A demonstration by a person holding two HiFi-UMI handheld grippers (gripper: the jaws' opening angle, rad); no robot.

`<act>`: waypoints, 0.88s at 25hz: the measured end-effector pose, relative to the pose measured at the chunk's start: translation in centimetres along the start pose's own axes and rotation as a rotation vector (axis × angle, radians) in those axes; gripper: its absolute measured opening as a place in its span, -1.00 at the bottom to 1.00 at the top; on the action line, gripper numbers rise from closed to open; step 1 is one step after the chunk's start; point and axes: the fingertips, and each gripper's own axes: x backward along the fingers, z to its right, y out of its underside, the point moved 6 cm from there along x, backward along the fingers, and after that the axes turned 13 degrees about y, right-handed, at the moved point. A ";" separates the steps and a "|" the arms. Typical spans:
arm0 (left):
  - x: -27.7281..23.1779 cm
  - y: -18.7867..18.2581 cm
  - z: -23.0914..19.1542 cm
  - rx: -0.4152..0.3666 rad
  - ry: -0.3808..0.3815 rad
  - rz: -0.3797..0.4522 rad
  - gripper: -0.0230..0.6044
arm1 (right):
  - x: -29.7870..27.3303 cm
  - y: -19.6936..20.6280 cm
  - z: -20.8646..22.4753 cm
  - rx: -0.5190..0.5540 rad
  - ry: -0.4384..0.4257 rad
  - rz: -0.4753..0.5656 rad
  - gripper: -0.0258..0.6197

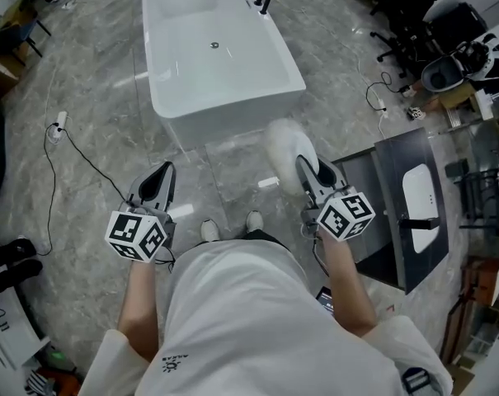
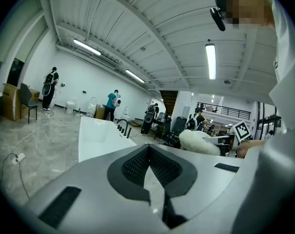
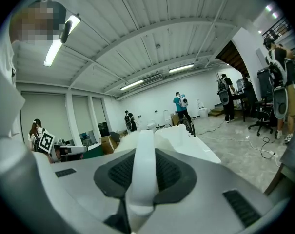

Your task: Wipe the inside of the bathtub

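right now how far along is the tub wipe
Done: the duster is picked up. The right tongs are shut on its white handle.
In hand: its fluffy head hangs over the floor just in front of the tub, not inside it. The left tongs are shut and empty.
Left: probably all the wiping. Nothing touches the tub's inside yet.

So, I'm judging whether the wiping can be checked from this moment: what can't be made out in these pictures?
The duster head: blurred in the head view; in the right gripper view mostly hidden behind its own handle.
The bathtub: far end cut off by the head view's top edge; in the left gripper view its rim hides the inside.
Dirt or wetness inside it: too small to tell.
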 end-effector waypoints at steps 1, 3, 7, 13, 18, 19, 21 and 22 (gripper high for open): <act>0.3 0.2 -0.3 -0.005 0.001 -0.004 -0.89 | 0.1 0.2 -0.3 0.000 0.003 -0.004 -0.62; 0.8 0.4 -0.7 -0.016 -0.001 -0.010 -0.89 | 0.1 0.5 -1.0 0.001 0.008 -0.013 -0.62; 1.4 0.1 -1.5 -0.023 0.003 -0.005 -0.89 | -0.5 0.8 -2.3 0.008 0.011 -0.033 -0.62; 0.8 -0.7 -2.9 -0.014 0.014 0.004 -0.89 | -2.3 0.2 -3.0 0.009 0.005 -0.043 -0.62; -1.4 -1.1 -4.0 -0.016 0.023 -0.007 -0.89 | -4.8 -0.7 -1.8 -0.002 0.005 -0.035 -0.62; -1.9 -1.3 -4.3 -0.016 0.019 -0.007 -0.89 | -5.4 -0.7 -1.4 -0.008 0.005 -0.035 -0.62; -3.0 -1.5 -5.0 -0.011 0.009 -0.002 -0.89 | -7.0 -0.9 -0.6 -0.019 0.001 -0.036 -0.62; -3.6 -1.7 -5.4 -0.005 0.004 0.001 -0.89 | -7.9 -1.0 -0.2 -0.020 -0.006 -0.037 -0.62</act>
